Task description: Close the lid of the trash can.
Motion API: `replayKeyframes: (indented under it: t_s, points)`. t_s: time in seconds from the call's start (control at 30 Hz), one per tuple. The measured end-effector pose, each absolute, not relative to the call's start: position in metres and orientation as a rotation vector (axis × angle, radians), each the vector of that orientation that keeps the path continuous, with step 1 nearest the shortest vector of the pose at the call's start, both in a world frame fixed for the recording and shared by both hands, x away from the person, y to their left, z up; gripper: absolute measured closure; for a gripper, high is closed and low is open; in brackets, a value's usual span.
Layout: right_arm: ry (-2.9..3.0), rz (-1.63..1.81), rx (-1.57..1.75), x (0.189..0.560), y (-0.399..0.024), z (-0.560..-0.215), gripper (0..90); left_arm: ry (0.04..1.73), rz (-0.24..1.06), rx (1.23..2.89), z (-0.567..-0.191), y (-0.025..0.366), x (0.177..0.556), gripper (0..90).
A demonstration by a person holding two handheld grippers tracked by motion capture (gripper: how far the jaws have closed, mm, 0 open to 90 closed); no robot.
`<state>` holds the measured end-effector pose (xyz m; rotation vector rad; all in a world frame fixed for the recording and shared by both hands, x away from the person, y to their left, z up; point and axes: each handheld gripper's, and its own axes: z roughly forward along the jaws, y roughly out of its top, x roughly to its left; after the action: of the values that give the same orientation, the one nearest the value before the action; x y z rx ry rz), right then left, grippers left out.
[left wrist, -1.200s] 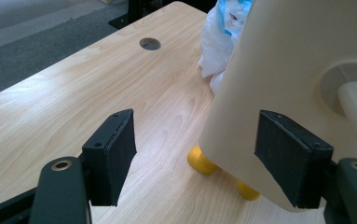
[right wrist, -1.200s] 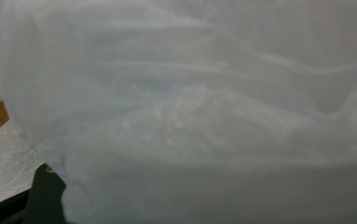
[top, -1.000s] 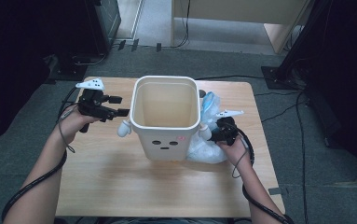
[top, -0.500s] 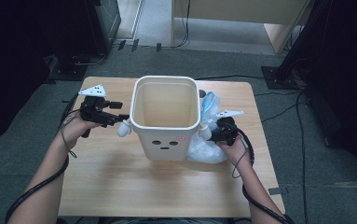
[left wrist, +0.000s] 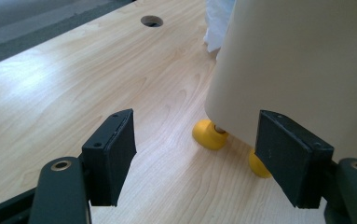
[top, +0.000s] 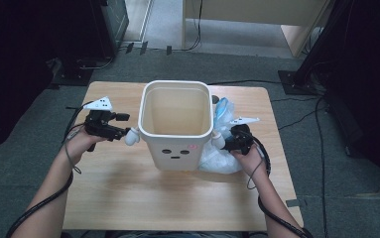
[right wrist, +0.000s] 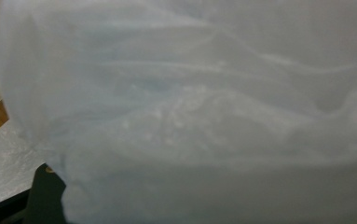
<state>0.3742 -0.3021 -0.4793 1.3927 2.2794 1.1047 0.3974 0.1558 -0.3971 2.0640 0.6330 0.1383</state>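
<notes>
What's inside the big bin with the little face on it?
The bin looks empty: the high view shows bare cream walls inside. Its very bottom is hidden by the front wall. A crumpled plastic bag lies outside, against its side by the right gripper.

Both forearms came in from the near edge of the surface (top: 128,198), one to each side of the bin (top: 176,124). The left hand (top: 81,141) held the left gripper (top: 123,131) roughly level just left of the bin, jaws pointing at its side and standing wide apart with nothing between them. The right hand (top: 247,153) held the right gripper (top: 227,141) close against the bin's right side, its jaws buried in the plastic bag (right wrist: 190,116) so their state could not be made out.
</notes>
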Motion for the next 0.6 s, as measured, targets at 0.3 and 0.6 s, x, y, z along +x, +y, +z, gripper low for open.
replayKeyframes:
  t_s: [0.3, 0.6]
  points:
    - [2.279, 1.106, 1.395, 0.374, -0.302, -0.479, 28.0, 0.646, 0.127, 2.062, -0.413, 0.155, 0.395, 28.2]
    - [2.281, 1.108, 1.394, 0.374, -0.302, -0.479, 28.0, 0.632, 0.142, 2.122, -0.43, 0.151, 0.392, 28.2]
